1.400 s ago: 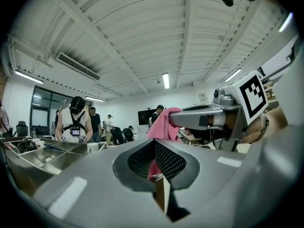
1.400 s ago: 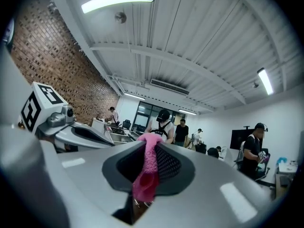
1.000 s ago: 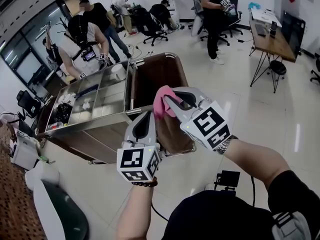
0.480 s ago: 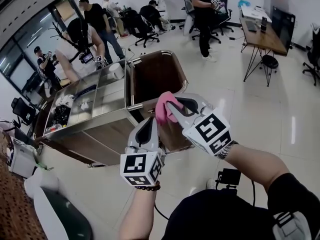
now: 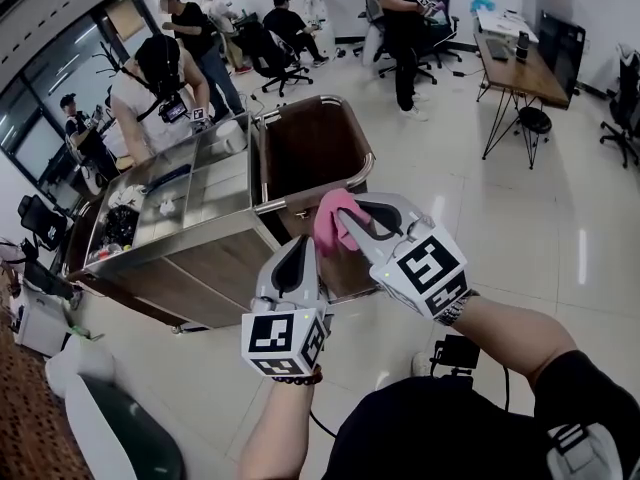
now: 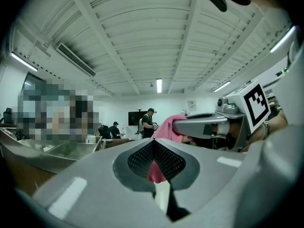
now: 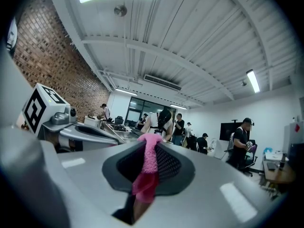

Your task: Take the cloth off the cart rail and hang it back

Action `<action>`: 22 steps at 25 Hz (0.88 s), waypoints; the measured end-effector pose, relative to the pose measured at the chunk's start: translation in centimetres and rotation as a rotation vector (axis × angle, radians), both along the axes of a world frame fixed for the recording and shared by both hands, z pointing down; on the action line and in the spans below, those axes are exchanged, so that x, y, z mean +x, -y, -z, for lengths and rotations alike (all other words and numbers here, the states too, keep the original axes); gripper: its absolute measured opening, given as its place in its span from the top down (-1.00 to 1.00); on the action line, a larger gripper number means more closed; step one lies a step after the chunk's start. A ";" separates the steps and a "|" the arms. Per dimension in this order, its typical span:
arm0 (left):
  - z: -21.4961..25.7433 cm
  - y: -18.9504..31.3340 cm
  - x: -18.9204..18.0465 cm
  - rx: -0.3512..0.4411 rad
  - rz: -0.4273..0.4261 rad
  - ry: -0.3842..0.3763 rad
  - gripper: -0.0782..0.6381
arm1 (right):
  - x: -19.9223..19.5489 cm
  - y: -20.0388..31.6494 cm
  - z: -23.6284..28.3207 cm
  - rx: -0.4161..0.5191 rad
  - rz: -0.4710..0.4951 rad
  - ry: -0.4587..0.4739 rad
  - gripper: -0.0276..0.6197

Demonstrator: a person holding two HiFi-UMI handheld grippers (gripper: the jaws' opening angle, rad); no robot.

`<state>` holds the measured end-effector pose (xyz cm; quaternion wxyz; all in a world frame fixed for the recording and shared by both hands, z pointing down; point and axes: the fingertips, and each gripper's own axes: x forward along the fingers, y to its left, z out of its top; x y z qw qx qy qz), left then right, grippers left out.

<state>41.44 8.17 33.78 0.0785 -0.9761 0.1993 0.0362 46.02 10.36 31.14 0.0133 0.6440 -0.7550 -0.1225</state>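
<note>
While both grippers are raised at the near end of the cart (image 5: 200, 258), the pink cloth (image 5: 333, 218) sits bunched between them, off the rail (image 5: 362, 173). Right gripper (image 5: 347, 226): jaws nearly together, clamped on the cloth, which runs up through the jaw gap and folds over the tips. Left gripper (image 5: 298, 253): jaws closed, small pink edge of cloth pinched in the gap. Cloth shows just over the cart's near rail; contact not discernible. A person (image 5: 160, 88) stands at the cart's far side.
</note>
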 end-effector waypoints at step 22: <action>0.6 -1.8 -2.6 0.013 -0.003 -0.012 0.77 | -3.0 -2.4 1.0 0.025 0.003 -0.005 0.82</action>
